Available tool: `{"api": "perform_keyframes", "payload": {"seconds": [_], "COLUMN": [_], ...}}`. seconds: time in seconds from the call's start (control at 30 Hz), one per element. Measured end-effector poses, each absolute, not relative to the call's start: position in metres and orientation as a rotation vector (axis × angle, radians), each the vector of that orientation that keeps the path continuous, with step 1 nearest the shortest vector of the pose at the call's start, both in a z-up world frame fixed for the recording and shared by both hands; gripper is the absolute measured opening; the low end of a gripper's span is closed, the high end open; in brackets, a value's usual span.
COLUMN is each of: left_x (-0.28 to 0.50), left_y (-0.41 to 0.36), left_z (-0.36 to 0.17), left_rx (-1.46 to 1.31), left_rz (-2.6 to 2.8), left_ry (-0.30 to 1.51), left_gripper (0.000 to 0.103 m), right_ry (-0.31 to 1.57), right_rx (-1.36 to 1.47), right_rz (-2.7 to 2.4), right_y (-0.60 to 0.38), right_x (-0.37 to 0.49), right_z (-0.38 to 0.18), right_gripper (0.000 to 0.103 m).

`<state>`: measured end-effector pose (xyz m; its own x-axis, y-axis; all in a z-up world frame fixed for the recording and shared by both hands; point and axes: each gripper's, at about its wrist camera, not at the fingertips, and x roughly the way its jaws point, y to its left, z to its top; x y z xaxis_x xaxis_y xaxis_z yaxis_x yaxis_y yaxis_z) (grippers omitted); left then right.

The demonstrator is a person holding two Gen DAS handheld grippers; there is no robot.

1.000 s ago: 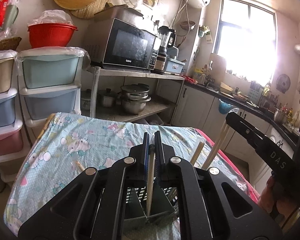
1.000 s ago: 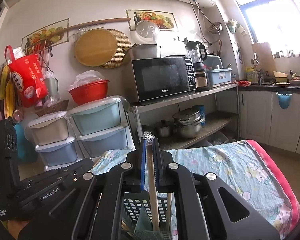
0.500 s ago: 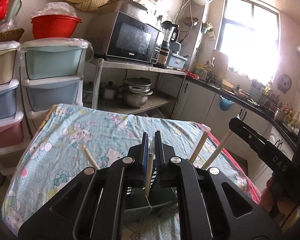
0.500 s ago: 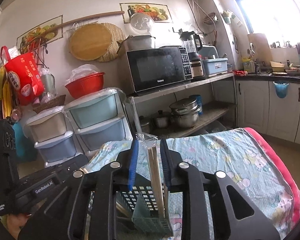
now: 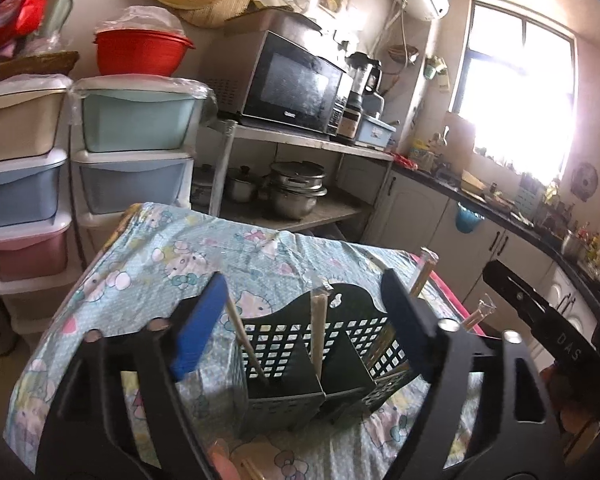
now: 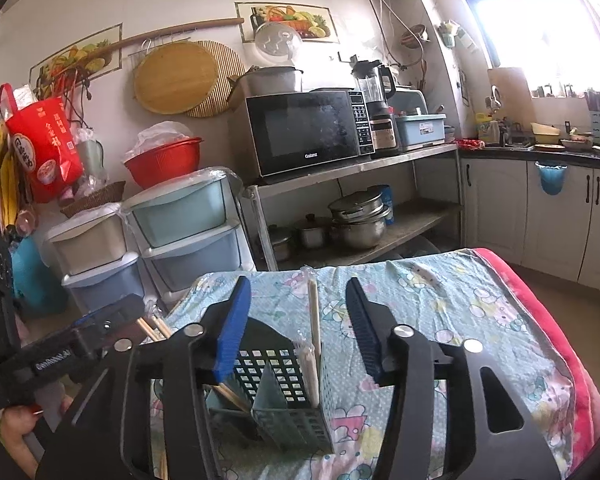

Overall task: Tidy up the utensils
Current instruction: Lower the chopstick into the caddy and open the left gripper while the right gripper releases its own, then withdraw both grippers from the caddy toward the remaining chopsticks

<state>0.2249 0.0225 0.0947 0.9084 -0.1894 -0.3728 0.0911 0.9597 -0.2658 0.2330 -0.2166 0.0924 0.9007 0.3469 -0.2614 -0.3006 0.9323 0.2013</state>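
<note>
Left wrist view: left gripper (image 5: 300,312) jaws opening, nothing pressed; wrapped chopsticks (image 5: 316,332) stand free in the caddy (image 5: 284,396), evidently just dropped in upright. Right wrist view: right gripper (image 6: 298,320) likewise opening, its chopsticks (image 6: 314,320) leaning in a slot. Cloth (image 5: 172,264) covers the table; drawers (image 5: 132,152), microwave (image 6: 304,136) behind.
</note>
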Motion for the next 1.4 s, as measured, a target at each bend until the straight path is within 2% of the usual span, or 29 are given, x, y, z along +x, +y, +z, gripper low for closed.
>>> {"api": "perform_keyframes", "payload": {"seconds": [0.07, 0.17, 0.43, 0.8, 1.4], "left_x": [0.221, 0.216, 0.206, 0.191, 0.168], "left_y": [0.026, 0.031, 0.039, 0.044, 0.048], "left_z": [0.095, 0.095, 0.093, 0.084, 0.065], "left_rx": [-0.257, -0.27, -0.296, -0.326, -0.346], "left_rz": [-0.141, -0.143, -0.136, -0.139, -0.134], "left_ry": [0.403, 0.402, 0.404, 0.421, 0.462], "left_gripper": [0.088, 0.092, 0.092, 0.092, 0.092], "right_ry": [0.293, 0.291, 0.289, 0.295, 0.338], "right_rx": [0.156, 0.15, 0.154, 0.145, 0.127], "right_rz": [0.332, 0.332, 0.346, 0.36, 0.387], "right_y": [-0.218, -0.219, -0.221, -0.221, -0.216], "right_x": [0.229, 0.225, 0.212, 0.19, 0.165], "right_z": [0.092, 0.092, 0.09, 0.089, 0.073], "right_gripper": [0.054, 0.058, 0.07, 0.076, 0.079]}}
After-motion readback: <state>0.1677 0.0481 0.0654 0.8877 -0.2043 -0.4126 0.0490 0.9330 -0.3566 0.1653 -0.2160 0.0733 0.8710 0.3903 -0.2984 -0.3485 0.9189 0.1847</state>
